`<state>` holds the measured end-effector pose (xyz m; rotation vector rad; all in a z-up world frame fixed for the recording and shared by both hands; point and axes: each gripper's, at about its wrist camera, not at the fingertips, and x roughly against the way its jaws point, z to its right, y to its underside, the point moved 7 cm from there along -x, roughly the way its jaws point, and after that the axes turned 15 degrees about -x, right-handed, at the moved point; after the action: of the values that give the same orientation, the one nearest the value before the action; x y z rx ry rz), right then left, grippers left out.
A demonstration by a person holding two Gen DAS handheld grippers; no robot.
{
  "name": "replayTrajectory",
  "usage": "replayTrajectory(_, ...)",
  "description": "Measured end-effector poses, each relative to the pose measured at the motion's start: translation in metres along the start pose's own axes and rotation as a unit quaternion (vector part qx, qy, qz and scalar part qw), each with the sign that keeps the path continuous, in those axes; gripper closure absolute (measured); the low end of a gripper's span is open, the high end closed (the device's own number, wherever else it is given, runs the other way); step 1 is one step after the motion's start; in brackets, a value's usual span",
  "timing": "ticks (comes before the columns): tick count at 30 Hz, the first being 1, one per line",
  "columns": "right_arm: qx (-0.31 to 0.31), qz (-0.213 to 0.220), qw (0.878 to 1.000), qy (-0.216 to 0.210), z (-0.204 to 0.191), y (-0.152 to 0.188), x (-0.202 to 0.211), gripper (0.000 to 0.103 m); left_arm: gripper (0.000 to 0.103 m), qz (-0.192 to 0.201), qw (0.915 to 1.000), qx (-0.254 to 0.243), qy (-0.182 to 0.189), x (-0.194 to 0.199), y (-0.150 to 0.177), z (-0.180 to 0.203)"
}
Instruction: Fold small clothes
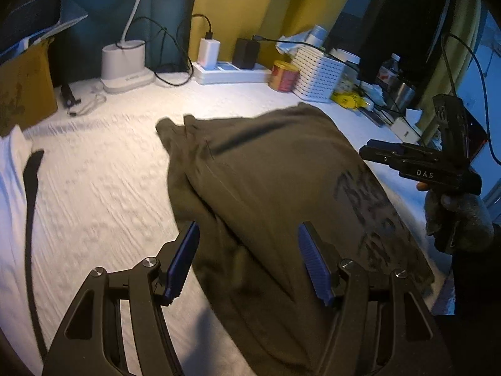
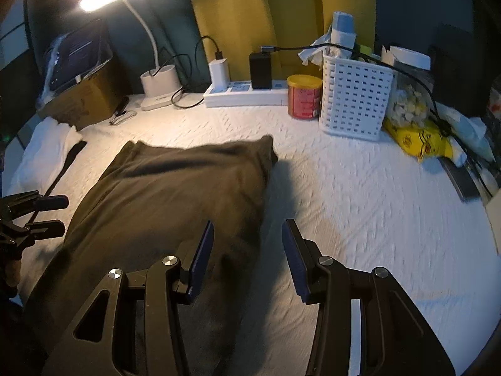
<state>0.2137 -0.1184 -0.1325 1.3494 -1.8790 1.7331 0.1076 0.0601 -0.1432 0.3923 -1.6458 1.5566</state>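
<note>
A dark olive garment (image 1: 266,181) lies folded on the white textured cover (image 1: 103,181), with a faded print on its right side. My left gripper (image 1: 249,260) hovers open over the garment's near left part, and nothing sits between its blue pads (image 1: 184,260). In the right wrist view the same garment (image 2: 172,194) stretches away to the left. My right gripper (image 2: 247,260) is open above its near right edge, also with nothing between its jaws. Each gripper shows in the other's view: the right gripper (image 1: 375,153) in a gloved hand (image 1: 457,219), the left gripper (image 2: 59,215) at the frame's left edge.
Along the back stand a lit desk lamp (image 2: 156,84), a power strip with chargers (image 2: 244,94), a red can (image 2: 304,97), a white perforated basket (image 2: 353,100) and a yellow packet (image 2: 419,138). A cardboard box (image 2: 81,100) and white cloth with a black strap (image 2: 47,153) lie at left.
</note>
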Motion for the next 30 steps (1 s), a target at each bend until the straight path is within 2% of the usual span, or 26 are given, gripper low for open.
replayTrajectory(8, -0.013, -0.014, 1.0, 0.003, 0.0, 0.039, 0.015, 0.056, 0.038, -0.004, 0.9995, 0.004, 0.03, 0.009, 0.024, 0.03)
replayTrajectory(14, -0.021, -0.018, 1.0, 0.006, 0.0, 0.062, 0.025, 0.056, 0.039, -0.009, 0.9986, -0.019, 0.049, 0.014, 0.036, 0.053)
replayTrajectory(15, -0.023, -0.017, 1.0, 0.007, 0.0, 0.065, 0.027, 0.056, 0.048, -0.012, 0.9984, -0.024, 0.05, 0.014, 0.039, 0.056)
replayTrajectory(16, -0.024, -0.017, 1.0, 0.007, 0.0, 0.067, 0.028, 0.056, 0.068, -0.018, 0.9979, -0.028, 0.056, 0.014, 0.042, 0.06)
replayTrajectory(19, -0.029, -0.016, 0.999, 0.008, 0.001, 0.074, 0.034, 0.056, 0.095, -0.03, 0.9964, -0.048, 0.063, 0.014, 0.051, 0.072)
replayTrajectory(27, -0.035, -0.022, 0.999, 0.006, 0.003, 0.091, 0.042, 0.056, 0.098, -0.03, 0.9977, -0.033, 0.051, 0.018, 0.06, 0.066)
replayTrajectory(30, -0.035, -0.029, 0.999, 0.002, 0.002, 0.097, 0.042, 0.056, 0.091, -0.036, 0.9981, -0.009, 0.05, 0.019, 0.06, 0.06)
